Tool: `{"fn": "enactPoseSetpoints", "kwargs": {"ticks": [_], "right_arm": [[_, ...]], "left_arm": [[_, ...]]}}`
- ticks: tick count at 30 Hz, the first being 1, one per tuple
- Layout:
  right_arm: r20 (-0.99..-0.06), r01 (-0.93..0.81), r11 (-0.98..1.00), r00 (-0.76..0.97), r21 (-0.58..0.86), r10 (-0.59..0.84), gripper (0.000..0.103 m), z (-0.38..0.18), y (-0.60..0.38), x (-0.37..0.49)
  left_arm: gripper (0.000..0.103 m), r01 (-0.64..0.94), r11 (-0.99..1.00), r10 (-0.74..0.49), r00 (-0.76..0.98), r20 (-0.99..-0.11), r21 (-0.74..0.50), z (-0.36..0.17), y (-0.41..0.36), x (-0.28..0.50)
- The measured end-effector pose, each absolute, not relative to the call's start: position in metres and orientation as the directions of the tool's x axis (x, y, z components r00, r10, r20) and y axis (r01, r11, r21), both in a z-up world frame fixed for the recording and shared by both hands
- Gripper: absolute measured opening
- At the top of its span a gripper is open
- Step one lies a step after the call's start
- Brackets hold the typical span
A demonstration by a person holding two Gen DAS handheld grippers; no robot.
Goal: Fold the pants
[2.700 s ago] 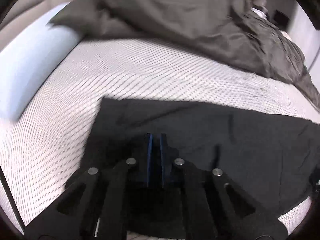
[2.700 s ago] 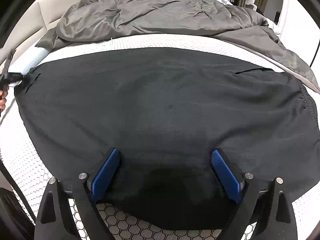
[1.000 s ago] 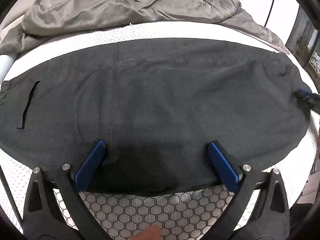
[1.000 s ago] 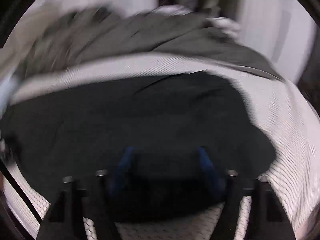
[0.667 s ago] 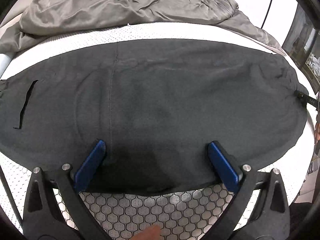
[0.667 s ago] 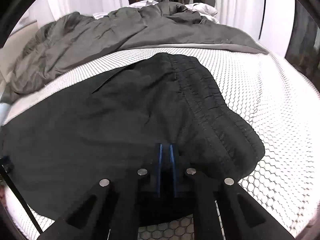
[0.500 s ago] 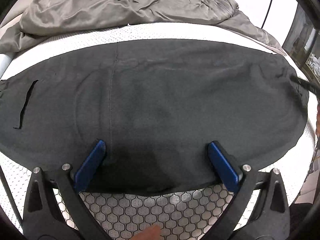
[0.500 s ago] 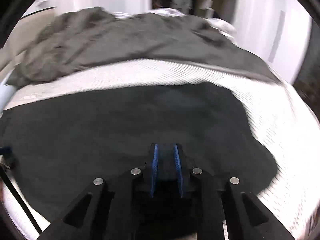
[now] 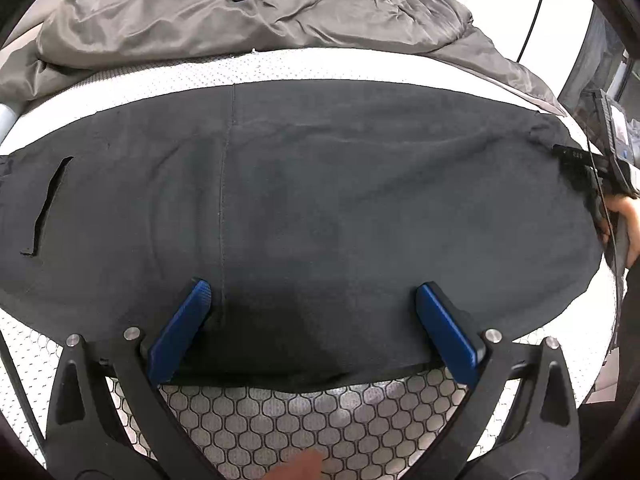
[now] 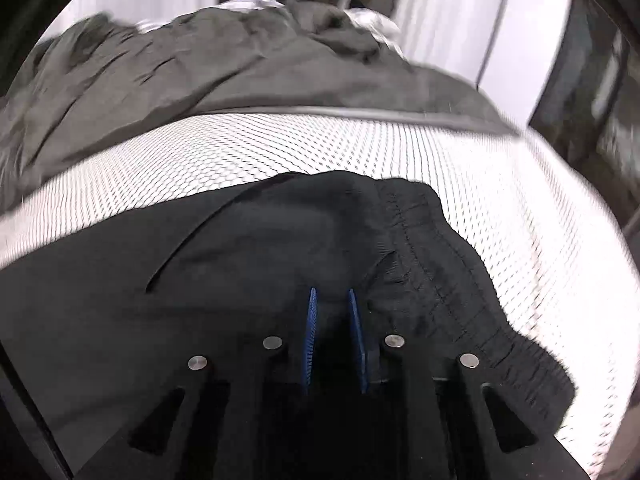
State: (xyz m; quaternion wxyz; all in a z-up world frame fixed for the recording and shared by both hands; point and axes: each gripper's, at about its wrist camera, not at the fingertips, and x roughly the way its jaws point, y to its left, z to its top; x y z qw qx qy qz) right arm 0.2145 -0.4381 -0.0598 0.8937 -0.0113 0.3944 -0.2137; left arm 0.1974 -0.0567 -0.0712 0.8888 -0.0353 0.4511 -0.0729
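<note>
Black pants (image 9: 320,200) lie flat across the white mattress, a pocket slit at the left end. My left gripper (image 9: 316,320) is open, its blue pads wide apart over the near edge of the pants. My right gripper (image 10: 331,312) is nearly closed on a bunch of fabric beside the elastic waistband (image 10: 436,264); it also shows at the pants' right end in the left wrist view (image 9: 576,160), held by a hand.
A crumpled grey duvet (image 9: 240,8) covers the far side of the bed. The honeycomb-patterned mattress (image 9: 304,412) shows bare near me and beyond the waistband (image 10: 520,200). White wardrobe doors and a dark doorway stand at the right.
My right gripper swung to the waistband end and closed on the fabric there, lifting it slightly. My left gripper let go earlier and has stayed open and still.
</note>
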Motion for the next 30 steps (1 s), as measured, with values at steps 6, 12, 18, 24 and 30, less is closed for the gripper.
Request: {"fn": "enactPoseSetpoints", "kwargs": {"ticks": [6,12,18,24,30], "right_arm": [[-0.705,-0.021,0.985,0.701,-0.169,-0.106,0.066,-0.040,-0.317,0.183],[-0.785,-0.388,0.905,0.610,-0.177,0.107,0.069,-0.074,-0.210,0.148],[-0.751,-0.056,0.972,0.646,-0.229,-0.140,0.080,-0.077,-0.312,0.133],[-0.756,0.170,0.985,0.639,-0.039,-0.140,0.092,-0.076,-0.400,0.121],[-0.710,0.217,0.962,0.703,0.168,-0.035,0.092,-0.038,-0.438,0.118]], "left_arm": [[0.102,0.086,0.991,-0.136,0.583,-0.801,-0.105,-0.073,-0.062,0.198],[0.102,0.084,0.991,-0.132,0.581,-0.803,-0.102,-0.072,-0.064,0.199],[0.102,0.083,0.992,-0.127,0.587,-0.800,-0.097,-0.073,-0.066,0.199],[0.102,0.082,0.993,-0.118,0.591,-0.798,-0.086,-0.073,-0.065,0.199],[0.103,0.074,0.995,-0.101,0.594,-0.798,-0.071,-0.073,-0.067,0.198]]}}
